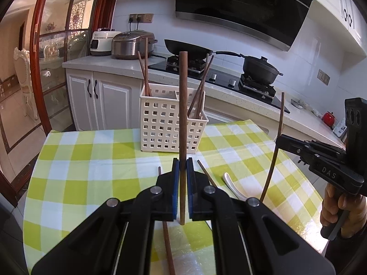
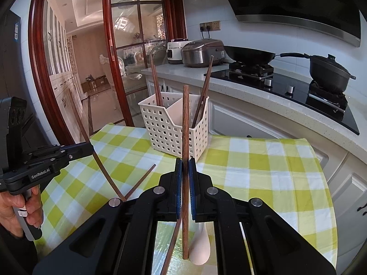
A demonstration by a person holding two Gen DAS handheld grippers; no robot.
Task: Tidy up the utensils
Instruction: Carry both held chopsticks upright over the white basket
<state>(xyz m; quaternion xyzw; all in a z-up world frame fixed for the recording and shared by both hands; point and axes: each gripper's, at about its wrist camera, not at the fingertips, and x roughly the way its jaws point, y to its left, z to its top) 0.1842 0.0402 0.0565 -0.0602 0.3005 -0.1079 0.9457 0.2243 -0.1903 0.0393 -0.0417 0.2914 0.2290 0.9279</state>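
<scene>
1. A brown wooden chopstick (image 1: pixel 182 105) is pinched between the blue pads of the left tool (image 1: pixel 182 171). It is held upright, with its long side running up and down and its top end high above the tool.
2. A second chopstick (image 2: pixel 185 137) is pinched the same way in the right tool (image 2: pixel 185 171). It also stands nearly straight up, with a small lean.
3. Both tools are clenched tight on their sticks, above the table (image 1: pixel 91 160) with its green and white checked cloth.
4. A white basket (image 1: pixel 165 123) with square holes is seen standing at the far side of the table. It is split into two parts.
5. Two chopsticks (image 1: pixel 144 73) are leaned in the left part, pointing up. More chopsticks (image 1: pixel 201 84) are leaned in the right part, tipped to the right.
6. A loose chopstick (image 1: pixel 167 240) is left lying flat on the cloth, under the left tool. Another chopstick (image 1: pixel 206 174) lies just beside it, pointing away at a slant.
7. A white spoon (image 2: pixel 201 245) is seen lying on the cloth under the right tool, with its bowl end near.
8. "DAS" can be read on the side of the right tool in the left view. "GenRobot.AI" can be read on the side of the left tool in the right view.
</scene>
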